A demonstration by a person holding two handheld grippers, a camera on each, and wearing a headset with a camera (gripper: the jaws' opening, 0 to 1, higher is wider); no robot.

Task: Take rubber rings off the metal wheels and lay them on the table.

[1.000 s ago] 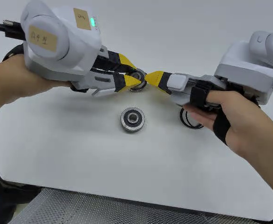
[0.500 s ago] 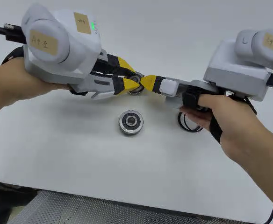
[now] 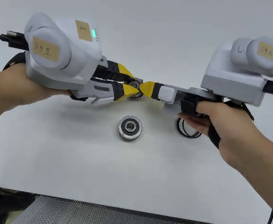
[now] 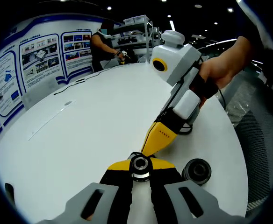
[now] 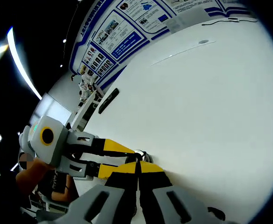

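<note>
My left gripper (image 3: 131, 84) is shut on a small metal wheel (image 3: 136, 89) and holds it above the table; the left gripper view has that wheel (image 4: 140, 167) between the yellow jaws. My right gripper (image 3: 144, 87) meets it from the right, its jaws pressed together on the rubber ring at the wheel's edge (image 5: 140, 155). A second wheel (image 3: 130, 127) with its black ring on lies flat on the table below them. Loose black rubber rings (image 3: 187, 127) lie under the right gripper's body, partly hidden by the hand.
The white table (image 3: 80, 158) has free room to the left and front. Its front edge (image 3: 127, 211) borders a metal mesh floor. Wall posters and a person stand far behind the table (image 4: 104, 44).
My right gripper has edged left toward the held wheel and risen a little. The left gripper keeps its hold, nearly still.
</note>
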